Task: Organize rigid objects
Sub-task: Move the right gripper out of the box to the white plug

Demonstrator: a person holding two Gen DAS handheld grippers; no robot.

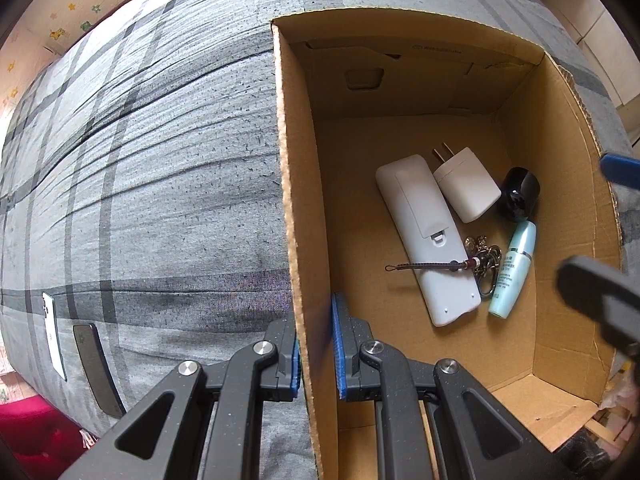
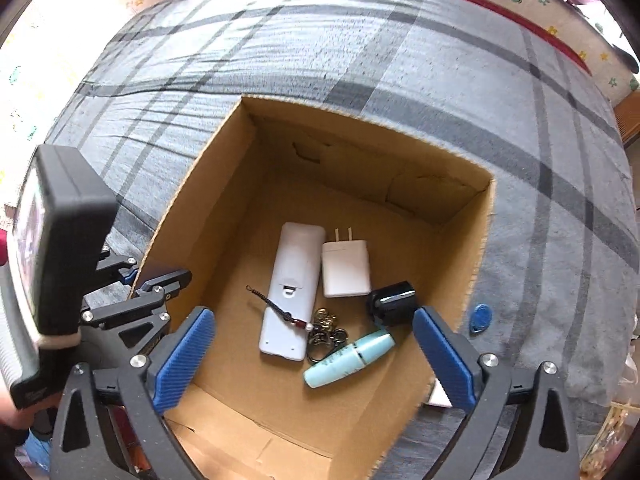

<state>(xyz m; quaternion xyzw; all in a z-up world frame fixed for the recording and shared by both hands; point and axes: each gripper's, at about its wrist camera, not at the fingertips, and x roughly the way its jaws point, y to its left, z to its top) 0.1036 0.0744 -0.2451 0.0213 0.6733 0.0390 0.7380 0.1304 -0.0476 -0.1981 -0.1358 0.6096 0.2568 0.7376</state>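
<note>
Grey checked bedding (image 2: 400, 64) covers a bed and fills most of both views, with a pale wall with little cartoon stickers along the top edge. One open cardboard box (image 2: 484, 240) sits on the bed. It takes up the right half of the left wrist view and the middle of the right wrist view.

Five things lie on the box floor, close together. One white remote (image 2: 290, 292) lies face down. One white plug charger (image 2: 346, 268) lies just to the right of it, touching. One small black cap-shaped thing (image 2: 394, 300) is to the right of the charger. One pale blue tube (image 2: 348, 358) lies on its side below it. One bunch of keys (image 2: 326, 334) with a beaded cord lies between the tube and the remote, and the cord crosses the remote.

Two phone-like slabs, one white (image 1: 54, 336) and one dark (image 1: 96, 368), lie on the bedding at the lower left of the left wrist view. One small blue pick (image 2: 480, 318) lies on the bedding just right of the box.

The left gripper (image 1: 316, 356) jaws are closed on the box's left wall, one pad each side. The right gripper (image 2: 314, 360) jaws are spread wide above the box and hold nothing.
</note>
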